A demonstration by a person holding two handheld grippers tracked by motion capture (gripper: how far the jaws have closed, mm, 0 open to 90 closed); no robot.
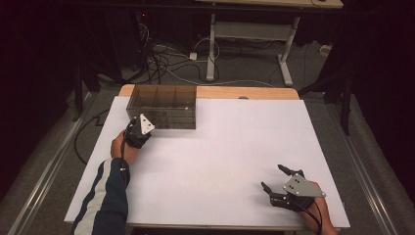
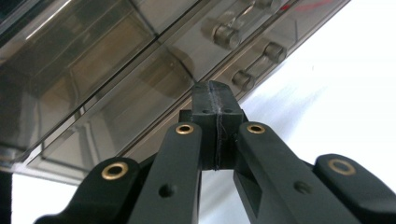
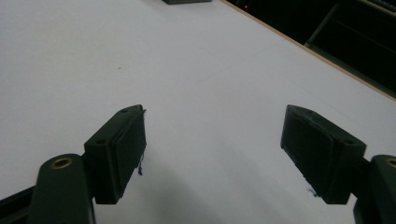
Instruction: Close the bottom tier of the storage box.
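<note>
A smoky, see-through compartment box point(image 1: 164, 106) is sitting at the white tabletop's point(image 1: 220, 147) far left. The left gripper point(image 2: 217, 93), fingers pressed together, is nosing its wall; the right gripper point(image 1: 274, 178) is resting spread wide.

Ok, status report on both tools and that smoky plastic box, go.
Left tool shut, empty, tips at the box front wall. Right tool open, empty, low over the white table. Nothing in the way.

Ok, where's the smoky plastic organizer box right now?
In the high view, the organizer box sits at the table's far left, with the shut left tool right at its near corner.
</note>
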